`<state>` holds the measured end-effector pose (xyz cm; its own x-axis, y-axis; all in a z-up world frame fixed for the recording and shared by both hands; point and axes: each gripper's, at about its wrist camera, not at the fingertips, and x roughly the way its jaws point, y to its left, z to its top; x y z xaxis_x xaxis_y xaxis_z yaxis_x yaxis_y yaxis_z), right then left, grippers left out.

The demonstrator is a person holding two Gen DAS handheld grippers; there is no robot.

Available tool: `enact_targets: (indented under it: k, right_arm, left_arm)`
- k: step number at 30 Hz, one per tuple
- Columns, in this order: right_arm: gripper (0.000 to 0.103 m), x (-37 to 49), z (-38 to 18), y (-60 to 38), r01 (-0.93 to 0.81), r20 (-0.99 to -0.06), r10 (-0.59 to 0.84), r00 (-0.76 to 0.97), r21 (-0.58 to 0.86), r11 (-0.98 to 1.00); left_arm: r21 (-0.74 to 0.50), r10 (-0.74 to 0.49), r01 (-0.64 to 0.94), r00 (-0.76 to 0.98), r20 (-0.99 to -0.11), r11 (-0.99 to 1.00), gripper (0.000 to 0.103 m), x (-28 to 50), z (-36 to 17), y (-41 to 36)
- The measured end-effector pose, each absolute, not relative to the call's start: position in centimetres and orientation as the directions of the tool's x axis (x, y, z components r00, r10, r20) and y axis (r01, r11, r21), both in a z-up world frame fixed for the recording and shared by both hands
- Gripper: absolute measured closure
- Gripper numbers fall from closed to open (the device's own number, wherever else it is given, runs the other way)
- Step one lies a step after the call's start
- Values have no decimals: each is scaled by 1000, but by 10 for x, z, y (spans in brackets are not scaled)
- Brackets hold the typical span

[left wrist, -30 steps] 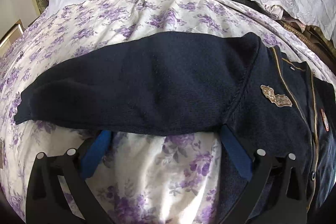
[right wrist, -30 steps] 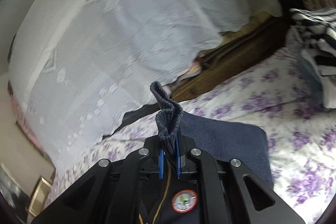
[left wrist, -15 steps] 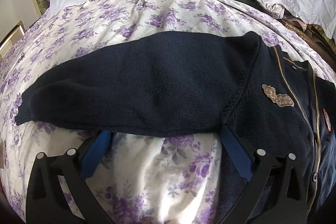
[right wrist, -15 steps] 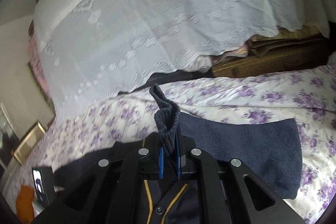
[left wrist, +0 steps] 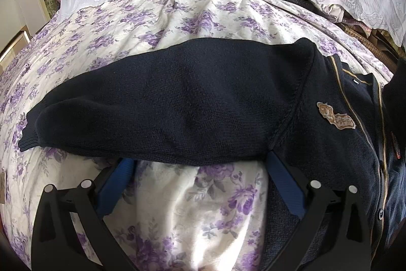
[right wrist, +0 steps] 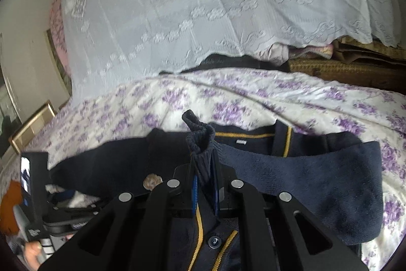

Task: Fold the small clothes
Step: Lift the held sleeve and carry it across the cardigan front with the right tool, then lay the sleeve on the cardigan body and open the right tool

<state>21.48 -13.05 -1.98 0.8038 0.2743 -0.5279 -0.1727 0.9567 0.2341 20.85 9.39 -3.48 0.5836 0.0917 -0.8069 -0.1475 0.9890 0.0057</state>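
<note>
presently one navy knit cardigan [left wrist: 317, 133] lies front-up on the floral bedspread [left wrist: 198, 17], one sleeve [left wrist: 157, 108] stretched flat to the side, judged ready for folding inward. the left tool [left wrist: 200, 184] stands wide, its two blue pads low at that sleeve's near edge with nothing between them, apparently waiting or steadying. the right tool [right wrist: 204, 192] is pinched narrow on the ribbed cuff [right wrist: 200, 141] of the other sleeve [right wrist: 317, 182], held over the button placket, judged to be carrying it across the chest. counted: one garment, two sleeves, two badges, two visible buttons.
</note>
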Motion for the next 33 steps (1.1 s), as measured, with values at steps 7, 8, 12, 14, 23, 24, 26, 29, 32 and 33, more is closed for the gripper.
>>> enact_targets:
  k: [7,8,12,14,23,24,26,29,32,33]
  right_arm:
    - [87,227,-44,-119,-192,-604,303,737,242,951]
    - [86,228,-47,-117,-195,-615,304,728,239,951]
    - [78,235,-61,-107,-213,-671,301,678,213,954]
    - [77,231,-58,-106,-220,-663,304,684,209,953]
    - [43,190,-5,-132,-358,-441,477,760,328,874]
    - [43,193,-6,-130,-340,-461,452,764,309,888]
    - [47,204,-19,-123,-237,-550,315,773,209,949]
    - [76,226,-51,-125,-142,-686,228,690,181,973]
    - [78,235,-68,-127,-126,-743,236,626,202,971]
    - [78,233,-67,-125,-131,-745,232,626,194,972]
  left_arm:
    - [6,92,-148,583,-807,989,4,208,-35,94]
    - [6,92,-148,583,-807,989,4,209,-35,94]
    - [6,91,-147,583,-807,989,4,209,-35,94]
    - [5,91,-147,583,-807,989,4,208,-35,94]
    - [2,88,-147,583,-808,989,4,209,-36,95]
    - [2,89,-147,583,-808,989,4,209,-36,95]
    - [2,88,-147,583,-808,989,4,209,-35,94]
    - [3,89,-148,583,-808,989,4,208,-35,94]
    - [3,89,-148,582,-808,989,4,208,-36,94]
    - [3,89,-147,583,-808,989,4,208,-35,94]
